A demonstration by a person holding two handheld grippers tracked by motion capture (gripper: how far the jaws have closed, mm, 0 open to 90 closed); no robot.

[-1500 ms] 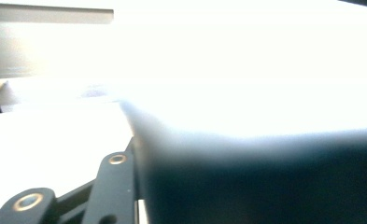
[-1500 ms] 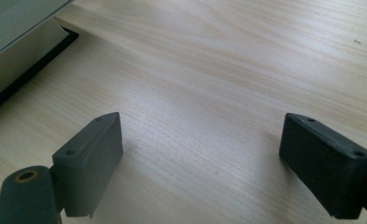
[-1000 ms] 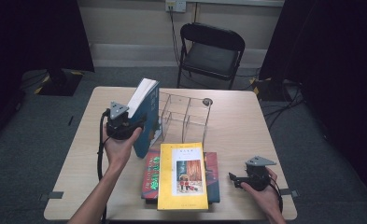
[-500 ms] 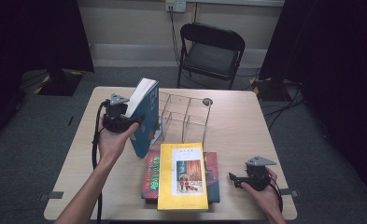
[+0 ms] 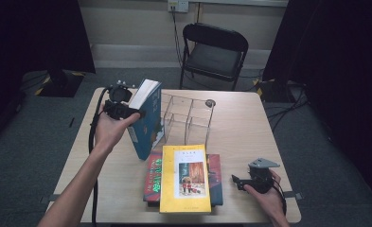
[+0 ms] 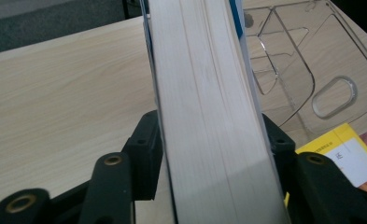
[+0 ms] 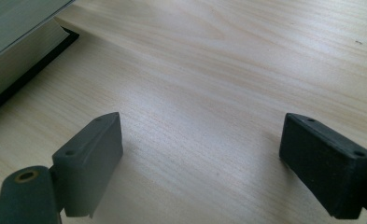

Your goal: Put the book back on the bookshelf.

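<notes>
Left forearm enters from the lower left of the high view and rises diagonally toward the table's far left area, the wrist bent so that the left hand [image 5: 109, 131] carries the left gripper [image 5: 127, 111] above the table [image 5: 250, 123], its cable hanging in a loop beside the forearm. The left gripper's jaws are clamped on the blue book [image 5: 146, 119], one pad against each cover; the jaws have just been closing a little, with the book between them. In the left gripper view the book's pale page block [image 6: 209, 116] runs upward between the two black jaws, pads pressed on either side. The blue book is held clear of the tabletop, tilted with its page edges up and leaning to the right, just beside the left wall of the clear acrylic rack [image 5: 186, 118], which stands at the table's middle toward the far side. Whether the book's lower corner touches the table cannot be told. Nearer the person lies a stack of books [image 5: 183, 177], a yellow book [image 5: 184, 179] on top. The right hand [image 5: 264, 196] rests at the near right corner, holding the right gripper [image 5: 238, 181] low and level, pointing left toward the stack; its jaws stand wide apart over bare wood, with nothing between them, as the right gripper view [image 7: 200, 158] confirms.
</notes>
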